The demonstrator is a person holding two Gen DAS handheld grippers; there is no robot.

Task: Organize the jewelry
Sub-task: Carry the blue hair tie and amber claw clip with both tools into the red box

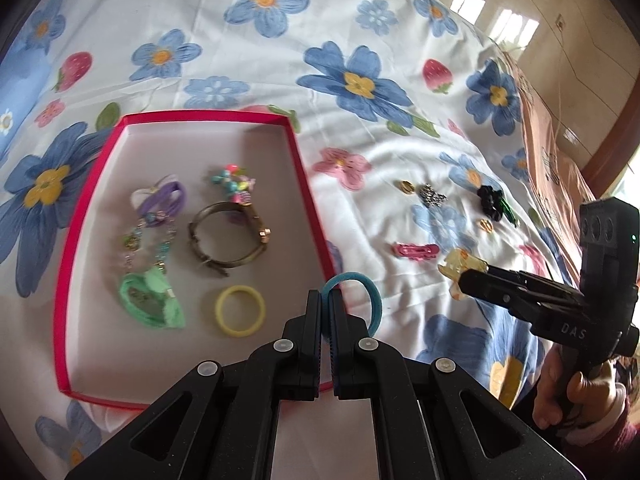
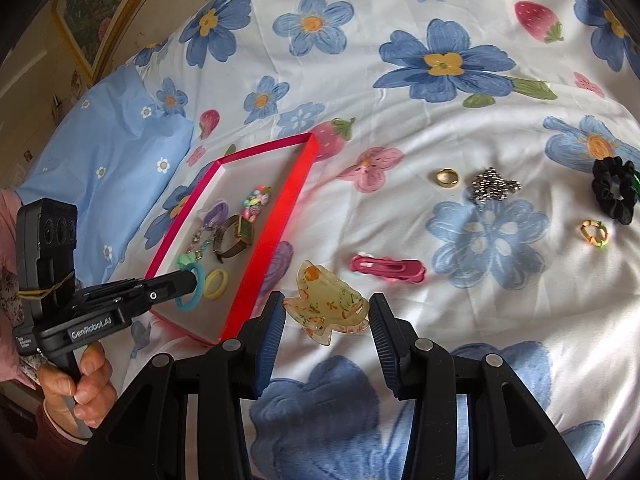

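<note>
A red-rimmed tray [image 1: 296, 168] lies on the flowered bedsheet and holds a watch [image 1: 228, 236], a yellow hair tie [image 1: 240, 310], a green scrunchie [image 1: 152, 300], a purple charm piece [image 1: 164, 200] and beads. My left gripper [image 1: 325, 300] is shut on a blue hair tie [image 1: 370, 300] above the tray's near right rim; it also shows in the right wrist view [image 2: 192, 290]. My right gripper [image 2: 326, 312] is open around a translucent yellow claw clip [image 2: 326, 306] that lies on the sheet, its fingers on either side.
On the sheet right of the tray lie a pink snap clip [image 2: 386, 269], a gold ring [image 2: 447, 178], a silver bead cluster [image 2: 494, 187], a black scrunchie [image 2: 614, 190] and a small yellow-orange ring [image 2: 595, 233]. A blue pillow [image 2: 108, 168] lies at the left.
</note>
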